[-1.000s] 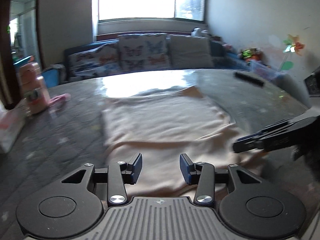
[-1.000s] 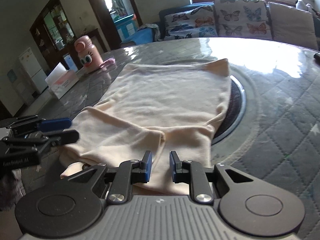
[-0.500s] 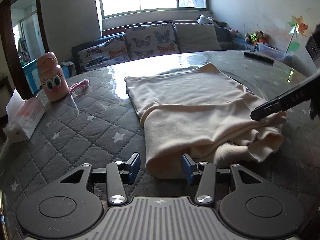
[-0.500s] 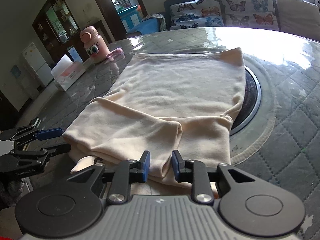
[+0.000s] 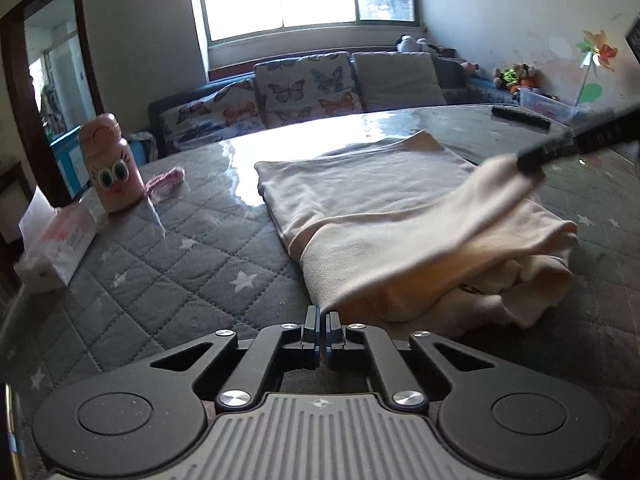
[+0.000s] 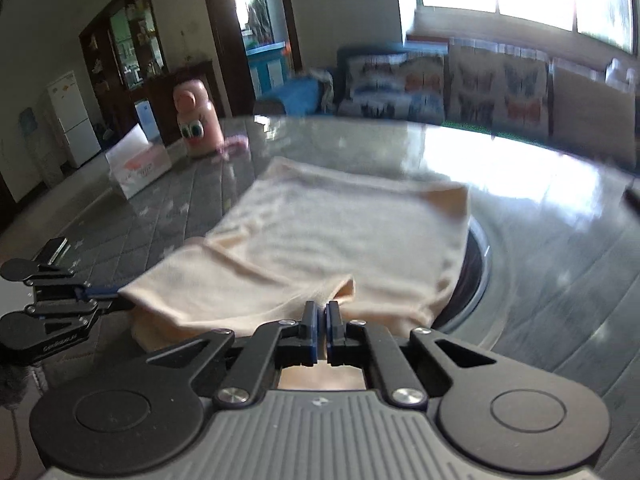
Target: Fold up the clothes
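A cream garment [image 5: 380, 208] lies partly folded on the quilted grey table cover; it also shows in the right wrist view [image 6: 340, 240]. My left gripper [image 5: 322, 320] is shut on the garment's near left corner and lifts that edge. My right gripper [image 6: 321, 316] is shut on the near right corner, holding the fabric edge up. The right gripper shows in the left wrist view [image 5: 560, 148] pinching the raised fold. The left gripper shows in the right wrist view [image 6: 76, 296] at the garment's left edge.
A pink cartoon bottle [image 5: 112, 168] and a tissue box [image 5: 56, 248] stand at the table's left. A pink cord [image 5: 166, 180] lies beside the bottle. A dark remote [image 5: 520, 117] lies far right. A sofa with butterfly cushions [image 5: 304, 92] stands behind the table.
Both grippers went from open to shut on the garment's near edge, one at each corner. The near edge has been lifted off the table.
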